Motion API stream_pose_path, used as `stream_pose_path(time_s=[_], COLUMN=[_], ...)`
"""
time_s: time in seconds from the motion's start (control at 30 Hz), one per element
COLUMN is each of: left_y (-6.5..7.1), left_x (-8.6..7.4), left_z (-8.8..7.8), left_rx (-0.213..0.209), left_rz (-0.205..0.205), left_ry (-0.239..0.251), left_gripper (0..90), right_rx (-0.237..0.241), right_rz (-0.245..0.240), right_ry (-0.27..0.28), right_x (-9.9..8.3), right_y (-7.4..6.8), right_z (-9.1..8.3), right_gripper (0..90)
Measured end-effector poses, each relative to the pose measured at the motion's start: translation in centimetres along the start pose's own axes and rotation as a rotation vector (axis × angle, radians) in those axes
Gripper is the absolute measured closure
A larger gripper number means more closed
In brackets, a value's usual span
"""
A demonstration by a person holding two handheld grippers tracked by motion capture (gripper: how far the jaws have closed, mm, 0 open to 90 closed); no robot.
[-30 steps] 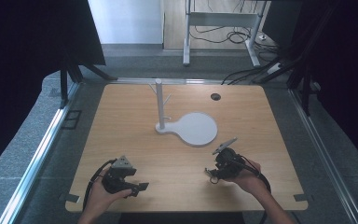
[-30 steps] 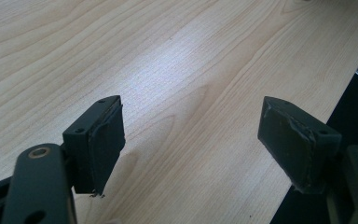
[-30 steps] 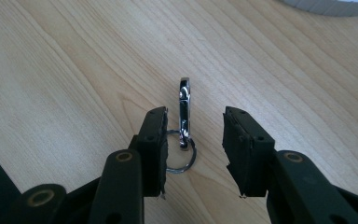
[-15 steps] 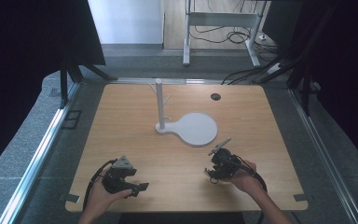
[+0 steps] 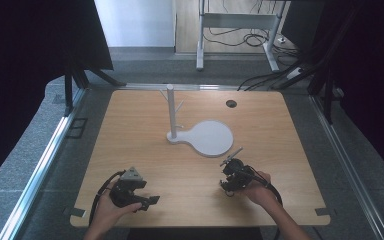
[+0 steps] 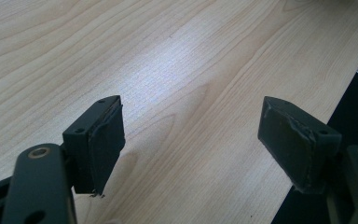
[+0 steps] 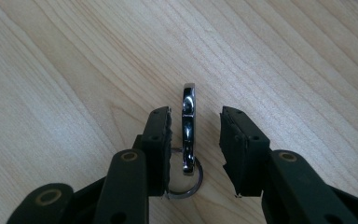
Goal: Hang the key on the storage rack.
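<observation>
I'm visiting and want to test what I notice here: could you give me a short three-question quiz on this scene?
1. True or false: the right gripper has its pads pressed on the metal clip.
2. What stands on the table beyond the grippers: A a white stand, B a bowl, C a box?
3. What lies between the jaws of the left gripper?

Key: 1 false, there are gaps on both sides; 2 A; 3 nothing, just bare wood.

From my high view the key clip (image 7: 188, 126) under the right gripper (image 5: 231, 176) is covered by the gripper body. In the right gripper view its split ring (image 7: 182, 179) is partly hidden behind one jaw; I cannot tell whether the pads touch the clip.
</observation>
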State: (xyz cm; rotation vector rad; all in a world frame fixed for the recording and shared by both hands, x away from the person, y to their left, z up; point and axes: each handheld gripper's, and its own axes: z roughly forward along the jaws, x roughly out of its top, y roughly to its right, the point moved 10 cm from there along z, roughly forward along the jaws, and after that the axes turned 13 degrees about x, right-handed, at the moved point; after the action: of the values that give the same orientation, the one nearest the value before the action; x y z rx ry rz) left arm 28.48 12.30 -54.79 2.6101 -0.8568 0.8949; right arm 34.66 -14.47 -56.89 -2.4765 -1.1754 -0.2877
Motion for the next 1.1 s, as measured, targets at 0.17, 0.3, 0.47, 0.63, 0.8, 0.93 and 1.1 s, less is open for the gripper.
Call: stream_pose_path(time_s=[0.17,0.3,0.47,0.63,0.8,0.93,1.1], left_y=[0.04,0.02,0.06,0.06,0.08,0.11,0.1], left_x=[-0.01,-0.01,0.0,0.0,-0.04,-0.05,-0.08], left_z=[0.02,0.02,0.06,0.06,0.08,0.13,0.18], left_rx=[0.0,0.001,0.0,0.001,0.001,0.001,0.001], left_rz=[0.002,0.001,-0.001,-0.001,0.004,0.005,0.004], left_ry=[-0.002,-0.001,-0.001,-0.001,-0.005,-0.006,-0.007], left_gripper=[23.2,23.2,23.2,23.2,23.2,23.2,23.1], right_rx=[-0.001,-0.005,-0.011,-0.025,-0.025,-0.024,-0.03], right_rz=[0.005,0.002,-0.001,-0.007,-0.005,-0.008,-0.024], right_ry=[-0.008,-0.016,-0.031,-0.042,-0.051,-0.052,-0.059], right_x=[-0.04,-0.12,-0.34,-0.49,-0.71,-0.79,-0.84], right_y=[0.0,-0.04,-0.11,-0.24,-0.34,-0.44,-0.48], right_z=[0.31,0.39,0.56,0.57,0.5,0.47,0.47], right_gripper=[63.6,64.9,67.0,69.2,73.7,81.1,84.0])
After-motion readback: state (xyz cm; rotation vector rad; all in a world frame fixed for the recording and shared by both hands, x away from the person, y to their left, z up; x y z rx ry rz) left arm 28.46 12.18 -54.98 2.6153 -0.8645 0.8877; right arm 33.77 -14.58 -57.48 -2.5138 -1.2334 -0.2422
